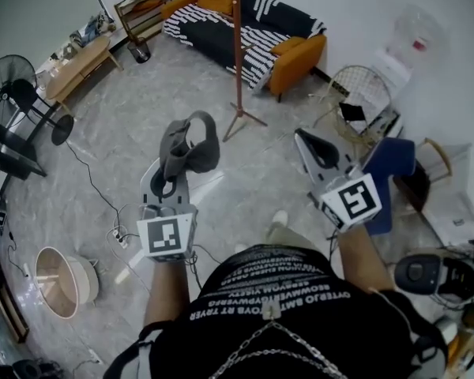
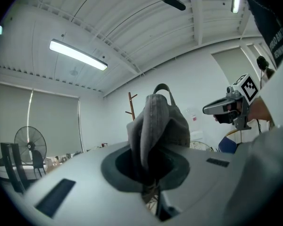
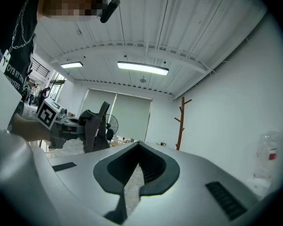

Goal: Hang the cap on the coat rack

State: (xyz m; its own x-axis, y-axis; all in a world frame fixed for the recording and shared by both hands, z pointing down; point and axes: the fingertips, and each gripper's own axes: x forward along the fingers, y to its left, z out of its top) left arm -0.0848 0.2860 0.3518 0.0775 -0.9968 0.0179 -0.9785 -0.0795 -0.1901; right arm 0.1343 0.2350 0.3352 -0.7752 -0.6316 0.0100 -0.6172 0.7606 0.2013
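A crumpled grey cap (image 1: 191, 144) stands up out of my left gripper (image 1: 174, 181), whose jaws are shut on its lower part. In the left gripper view the cap (image 2: 162, 121) fills the space between the jaws of the left gripper (image 2: 148, 173). The wooden coat rack (image 1: 236, 54) stands ahead on the floor in front of the sofa, a few steps beyond both grippers. It also shows as a thin brown pole in the left gripper view (image 2: 131, 107) and the right gripper view (image 3: 180, 121). My right gripper (image 1: 304, 144) is held up at the right, shut and empty (image 3: 139, 161).
An orange sofa (image 1: 245, 22) with a striped throw sits behind the rack. To the left are a standing fan (image 1: 16, 85) and a low table (image 1: 79, 65). To the right are a wire chair (image 1: 359, 93) and a blue chair (image 1: 391, 164). Cables (image 1: 95, 188) and a round basket (image 1: 59, 283) lie on the floor at left.
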